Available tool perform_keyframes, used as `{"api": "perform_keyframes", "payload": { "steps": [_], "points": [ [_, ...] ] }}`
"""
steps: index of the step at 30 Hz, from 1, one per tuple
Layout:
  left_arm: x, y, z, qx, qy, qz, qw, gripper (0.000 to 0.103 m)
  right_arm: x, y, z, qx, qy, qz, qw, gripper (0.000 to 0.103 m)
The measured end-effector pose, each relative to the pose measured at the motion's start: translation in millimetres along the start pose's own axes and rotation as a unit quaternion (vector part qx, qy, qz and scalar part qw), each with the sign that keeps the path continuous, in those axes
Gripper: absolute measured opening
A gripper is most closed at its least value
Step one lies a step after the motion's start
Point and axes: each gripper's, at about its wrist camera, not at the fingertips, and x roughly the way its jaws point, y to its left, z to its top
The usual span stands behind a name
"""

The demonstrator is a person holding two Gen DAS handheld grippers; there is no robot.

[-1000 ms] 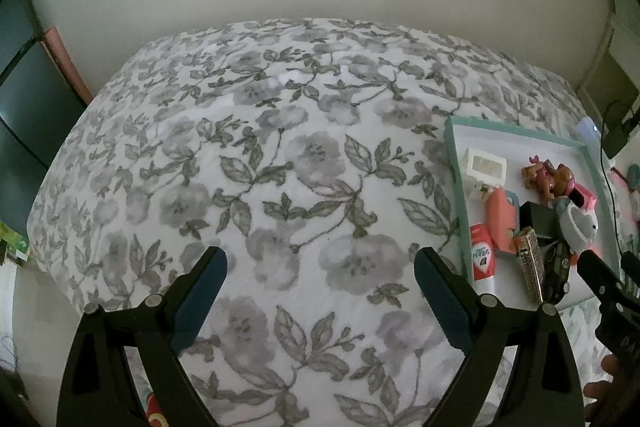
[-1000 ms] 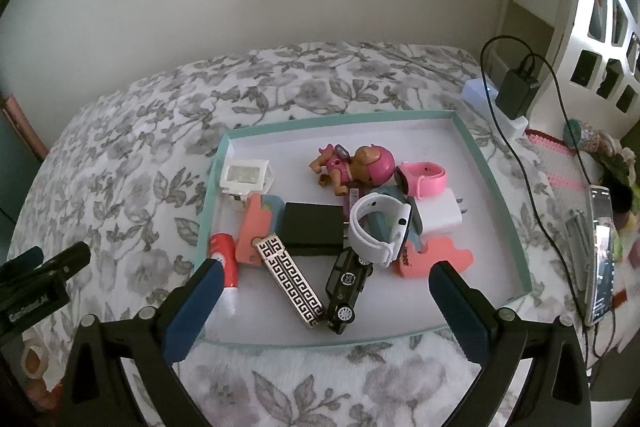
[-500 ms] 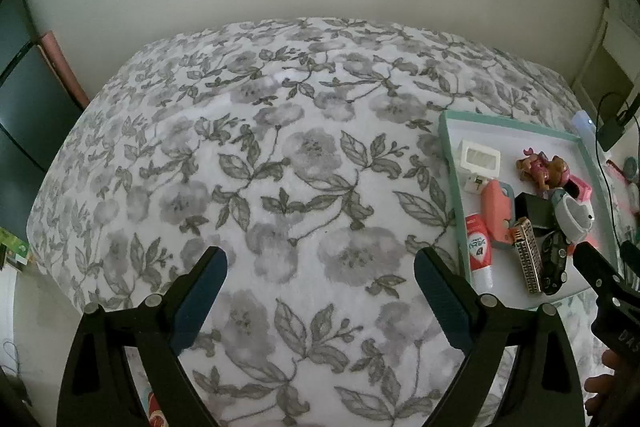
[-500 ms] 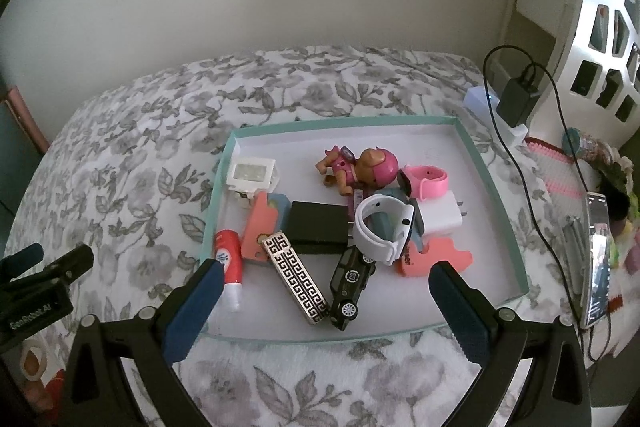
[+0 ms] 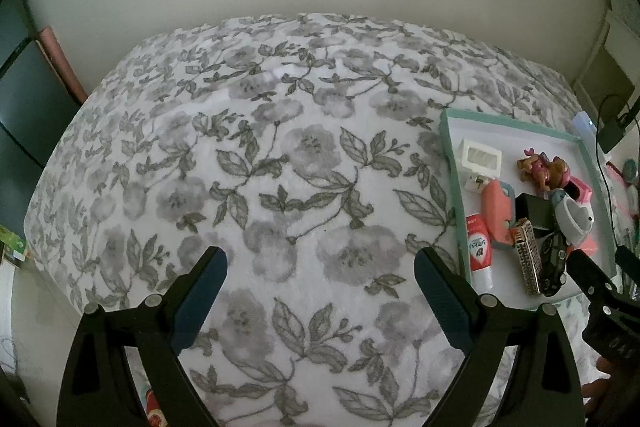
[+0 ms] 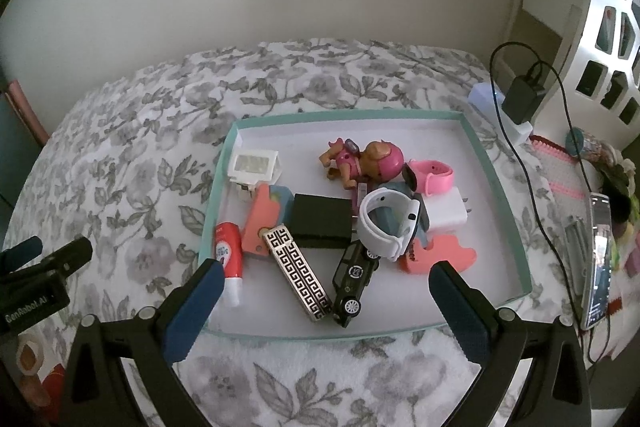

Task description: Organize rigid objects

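Note:
A teal-rimmed tray [image 6: 500, 183] lies on the floral bedspread and holds a heap of small rigid objects: a pink toy pup [image 6: 360, 159], a white watch [image 6: 390, 223], a black box [image 6: 322, 223], a black toy car [image 6: 354, 277], a patterned bar [image 6: 298, 273], a red tube [image 6: 229, 259] and a white clock [image 6: 253, 165]. My right gripper [image 6: 322, 291] is open and empty, hovering above the tray's near edge. My left gripper [image 5: 320, 291] is open and empty over bare bedspread, left of the tray [image 5: 450, 163].
A phone [image 6: 598, 259], a black charger with cable [image 6: 522, 95] and clutter lie right of the tray. A white shelf unit [image 6: 600, 27] stands at the far right. The bed edge falls off at the left, beside a dark cabinet [image 5: 20, 107].
Both grippers have drifted slightly; the tray sits a little lower and nearer in the right wrist view. Both jaws stay open and nothing in the tray has moved.

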Motion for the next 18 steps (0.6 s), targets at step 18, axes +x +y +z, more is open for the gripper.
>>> {"api": "perform_keyframes", "payload": {
  "steps": [18],
  "points": [
    [0.9, -0.6, -0.4, 0.004, 0.002, 0.001, 1.0000, 0.095, 4.5, 1.8, 0.3, -0.016, 0.008, -0.009, 1.000, 0.103]
  ]
}}
